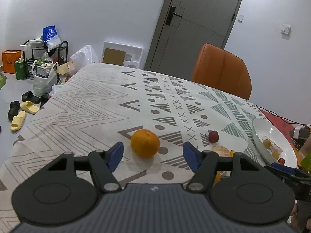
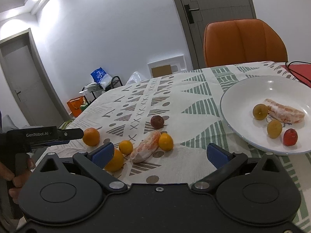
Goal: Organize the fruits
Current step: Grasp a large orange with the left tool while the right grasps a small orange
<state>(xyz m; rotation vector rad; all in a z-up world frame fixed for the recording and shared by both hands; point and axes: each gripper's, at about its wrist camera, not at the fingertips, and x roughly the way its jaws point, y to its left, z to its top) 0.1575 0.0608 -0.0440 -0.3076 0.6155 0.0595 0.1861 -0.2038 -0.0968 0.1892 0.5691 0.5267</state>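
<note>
My left gripper [image 1: 153,154] is open, and a whole orange [image 1: 145,143] sits on the patterned tablecloth just ahead of its blue fingertips, between them. My right gripper [image 2: 160,155] is open and empty over a peeled citrus piece [image 2: 146,149] flanked by small yellow-orange fruits [image 2: 165,141] [image 2: 126,147] [image 2: 114,160]. A dark red fruit [image 2: 157,122] lies farther back. To the right, the white plate [image 2: 272,89] holds a peeled citrus piece [image 2: 284,112], two olive-yellow fruits [image 2: 260,112] and a small red fruit [image 2: 290,137].
An orange chair [image 2: 245,40] stands at the table's far side. A red mat with a black cable [image 2: 297,71] lies behind the plate. In the left wrist view, bags, a rack [image 1: 48,58] and slippers [image 1: 19,116] crowd the floor left of the table.
</note>
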